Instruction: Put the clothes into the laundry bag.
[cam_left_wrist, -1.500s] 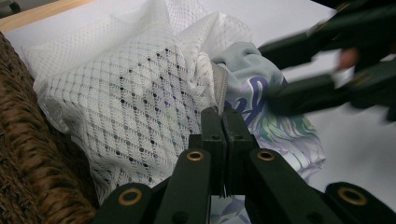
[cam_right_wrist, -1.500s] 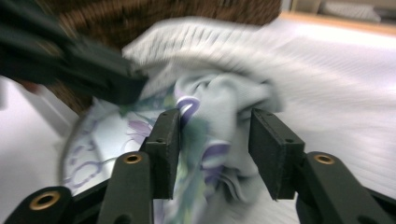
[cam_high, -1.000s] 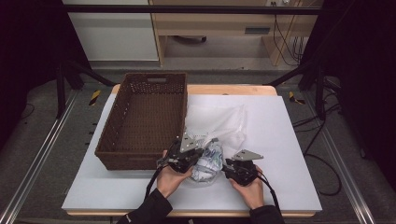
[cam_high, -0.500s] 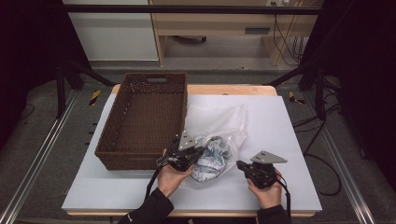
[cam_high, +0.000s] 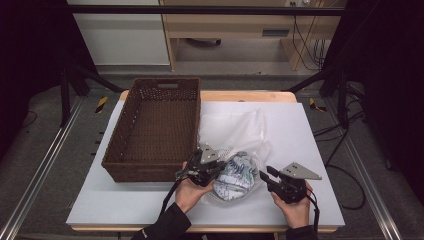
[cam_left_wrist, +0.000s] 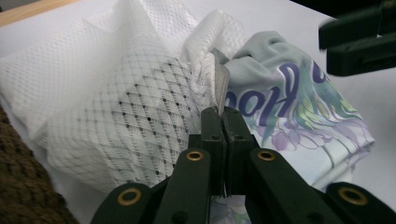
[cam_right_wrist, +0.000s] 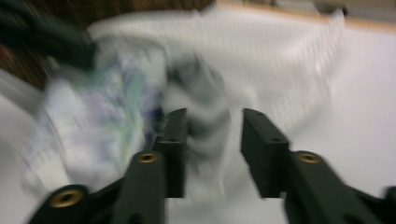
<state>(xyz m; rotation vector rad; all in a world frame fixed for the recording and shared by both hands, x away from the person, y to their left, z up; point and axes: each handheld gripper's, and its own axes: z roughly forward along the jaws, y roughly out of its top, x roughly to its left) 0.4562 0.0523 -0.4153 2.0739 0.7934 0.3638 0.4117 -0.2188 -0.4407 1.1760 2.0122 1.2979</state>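
A white mesh bag (cam_high: 235, 131) lies on the white table beside the basket, with a grey printed garment (cam_high: 237, 172) bunched at its near end. In the left gripper view the bag (cam_left_wrist: 116, 107) and the garment (cam_left_wrist: 289, 102) with purple lettering lie just beyond the jaws. My left gripper (cam_high: 220, 168) (cam_left_wrist: 223, 112) is shut on the bag's gathered edge. My right gripper (cam_high: 264, 174) (cam_right_wrist: 212, 116) hovers to the right of the bundle; its jaws have just been opening and stand apart with nothing pinched between them. The right gripper view is blurred.
A dark brown wicker basket (cam_high: 122, 145) with nothing in it stands at the table's left, close to my left hand. The white table top (cam_high: 310, 135) is bare to the right of the bag. Its wooden far edge (cam_high: 250, 96) runs behind the bag.
My right gripper has let go of the bundle, pulled back to the right and a little up, and opened. The left gripper stays shut in place.
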